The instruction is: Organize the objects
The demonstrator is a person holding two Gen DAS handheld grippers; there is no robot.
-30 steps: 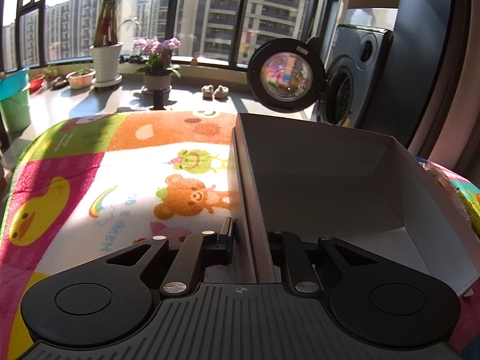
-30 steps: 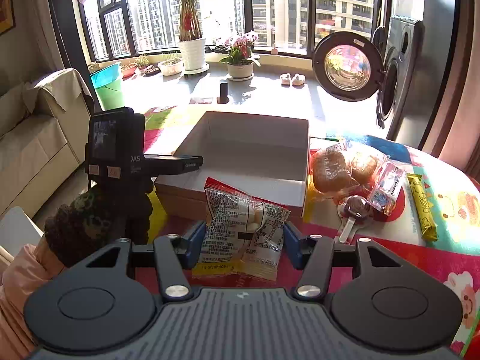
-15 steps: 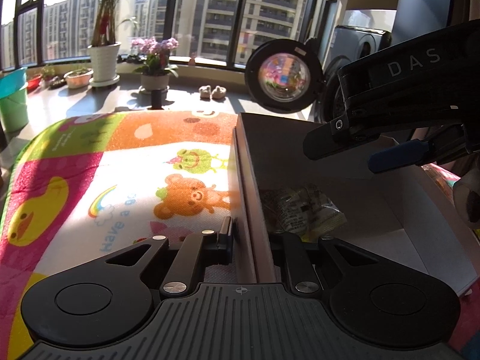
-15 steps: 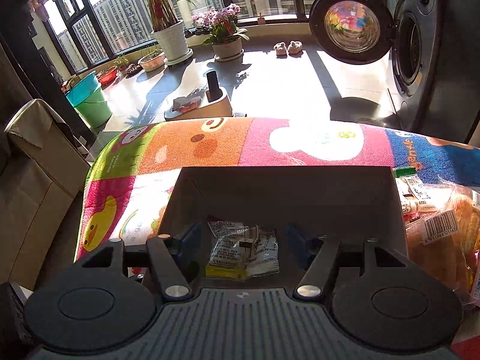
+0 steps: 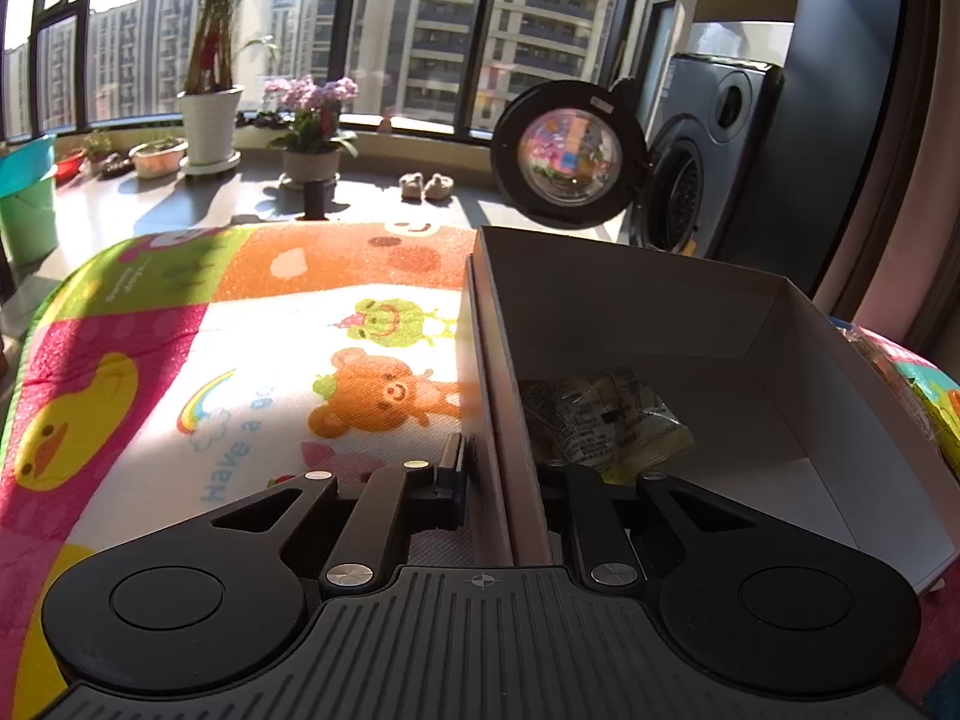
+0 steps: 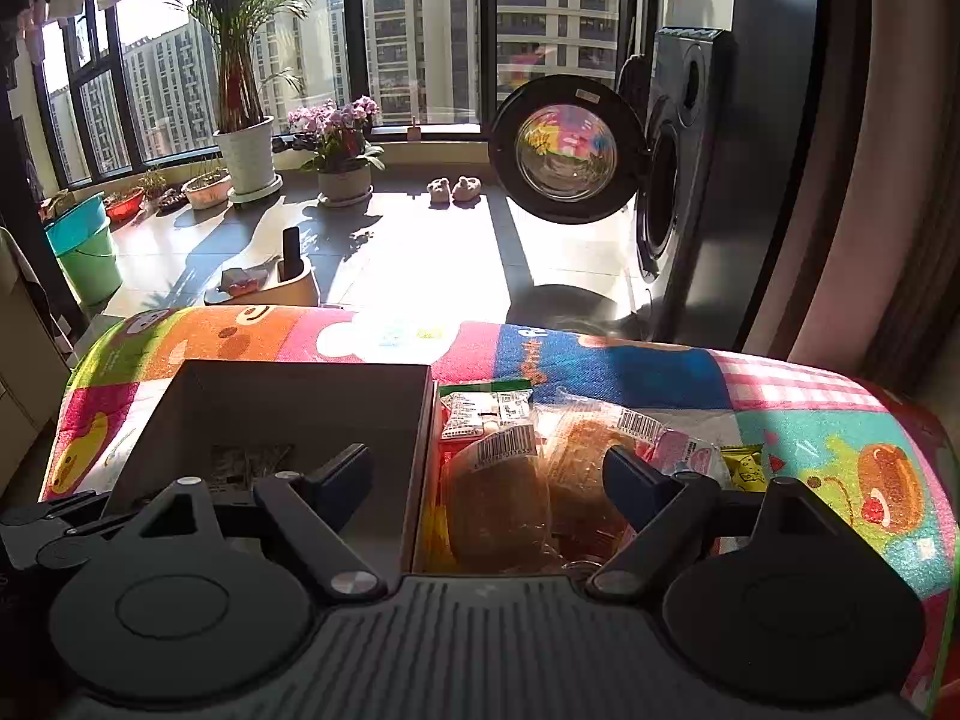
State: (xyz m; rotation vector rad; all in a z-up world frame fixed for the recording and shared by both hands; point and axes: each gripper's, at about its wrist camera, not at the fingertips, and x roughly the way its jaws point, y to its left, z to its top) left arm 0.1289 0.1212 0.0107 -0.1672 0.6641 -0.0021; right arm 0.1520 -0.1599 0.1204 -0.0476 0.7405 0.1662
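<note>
An open cardboard box [image 5: 828,384] stands on a colourful play mat. My left gripper [image 5: 501,468] is shut on the box's left wall [image 5: 498,360]. A clear snack packet [image 5: 606,414] lies inside the box; it shows dimly in the right wrist view [image 6: 246,462]. My right gripper [image 6: 486,480] is open and empty, above the box's right wall [image 6: 423,450] and a pile of wrapped snacks. The pile holds two bagged bread rolls [image 6: 498,504], a white packet [image 6: 480,414], a pink packet [image 6: 684,456] and a yellow packet [image 6: 744,465].
The play mat [image 5: 210,360] covers the table and ends at its far edge [image 6: 360,318]. Beyond lie a sunlit floor, potted plants [image 6: 246,150], a green bucket [image 6: 90,258] and a washing machine with its door open [image 6: 570,150].
My right gripper has let go of the snack packet, which now lies in the box. It has opened wide and moved right, over the snack pile. My left gripper has not moved.
</note>
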